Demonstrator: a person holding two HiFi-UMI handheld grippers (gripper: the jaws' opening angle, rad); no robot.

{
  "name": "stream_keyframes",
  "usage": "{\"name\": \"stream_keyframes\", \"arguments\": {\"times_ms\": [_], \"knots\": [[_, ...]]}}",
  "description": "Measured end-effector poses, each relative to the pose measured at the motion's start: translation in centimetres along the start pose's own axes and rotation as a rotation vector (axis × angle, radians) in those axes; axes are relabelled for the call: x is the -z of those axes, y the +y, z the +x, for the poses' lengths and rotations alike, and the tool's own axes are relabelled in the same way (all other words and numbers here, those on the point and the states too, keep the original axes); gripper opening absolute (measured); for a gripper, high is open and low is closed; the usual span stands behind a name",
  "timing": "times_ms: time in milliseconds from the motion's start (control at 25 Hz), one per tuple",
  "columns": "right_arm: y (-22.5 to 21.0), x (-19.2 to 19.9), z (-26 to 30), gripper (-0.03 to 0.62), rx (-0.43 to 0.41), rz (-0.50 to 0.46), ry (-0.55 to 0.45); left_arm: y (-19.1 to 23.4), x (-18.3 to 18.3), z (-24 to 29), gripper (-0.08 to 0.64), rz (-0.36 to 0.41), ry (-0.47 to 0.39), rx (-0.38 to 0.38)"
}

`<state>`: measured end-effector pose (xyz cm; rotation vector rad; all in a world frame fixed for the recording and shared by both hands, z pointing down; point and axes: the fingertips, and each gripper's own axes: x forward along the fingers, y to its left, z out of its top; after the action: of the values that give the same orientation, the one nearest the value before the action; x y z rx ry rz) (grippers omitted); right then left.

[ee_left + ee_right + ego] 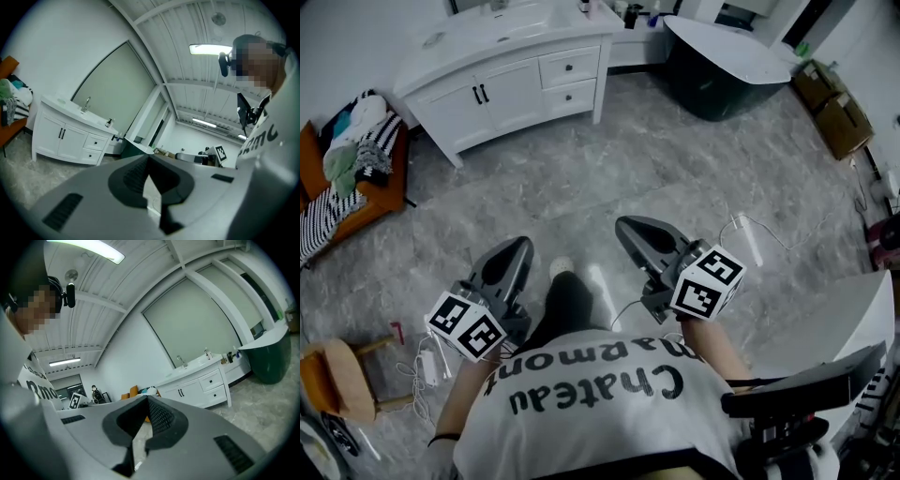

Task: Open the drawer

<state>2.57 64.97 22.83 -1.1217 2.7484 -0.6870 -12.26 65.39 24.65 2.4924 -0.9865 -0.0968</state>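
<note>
Left hand-held gripper (pixel 517 246) clenched, nothing between the jaws; its own view shows the tips meeting on air. Right hand-held gripper (pixel 630 227) same: jaws together, empty. Both are held close to the person's body, pointing roughly level across the grey floor (pixel 581 178).

Progress: none that shows. The white vanity (pixel 502 94) stands well apart from both, across open floor. Its upper drawer (pixel 569 67) and lower drawer (pixel 570 97) sit flush with the front, both closed. Task doesn't say which one. My read is that everything is left: walk up, get a jaw on a knob, pull straight out.

Containers:
- both drawers closed, contents hidden
- cabinet doors (pixel 492 94) beside them closed, contents hidden
- vanity tabletop (pixel 478 42) carries a basin with tap and a few small items, too small to name
- dark green tub (pixel 727 75) to the right, inside not readable
- cardboard boxes (pixel 834 112) far right, contents unclear
- orange seat (pixel 380 192) on the left, piled with clothes
</note>
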Motion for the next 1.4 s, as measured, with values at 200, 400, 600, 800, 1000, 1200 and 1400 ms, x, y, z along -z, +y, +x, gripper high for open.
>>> {"name": "stream_keyframes", "arguments": {"times_ms": [200,400,600,800,1000,1200,1400], "knots": [[-3.4,-0.7,3.9,0.011,0.016,0.026,0.021,3.3,-1.1,4.3,0.008,-0.026,0.015,0.040],[-7.8,-4.7,10.1,0.012,0.037,0.032,0.004,8.1,-5.6,10.0,0.007,-0.020,0.029,0.089],[-11.4,-8.2,17.1,0.011,0.038,0.035,0.000,13.5,-9.8,15.3,0.008,0.022,0.070,0.143],[-14.8,-10.8,21.5,0.011,0.080,0.033,-0.016,17.5,-13.8,19.7,0.008,0.022,0.061,0.184],[-16.6,-12.2,24.3,0.011,0.094,0.026,-0.025,19.4,-15.3,22.5,0.008,0.055,0.062,0.212],[-18.4,-13.4,26.6,0.011,0.114,0.020,-0.031,21.4,-16.8,24.2,0.008,0.086,0.065,0.211],[-19.5,-15.1,28.2,0.011,0.126,-0.003,-0.052,22.6,-18.7,25.3,0.008,0.104,0.044,0.209]]}}
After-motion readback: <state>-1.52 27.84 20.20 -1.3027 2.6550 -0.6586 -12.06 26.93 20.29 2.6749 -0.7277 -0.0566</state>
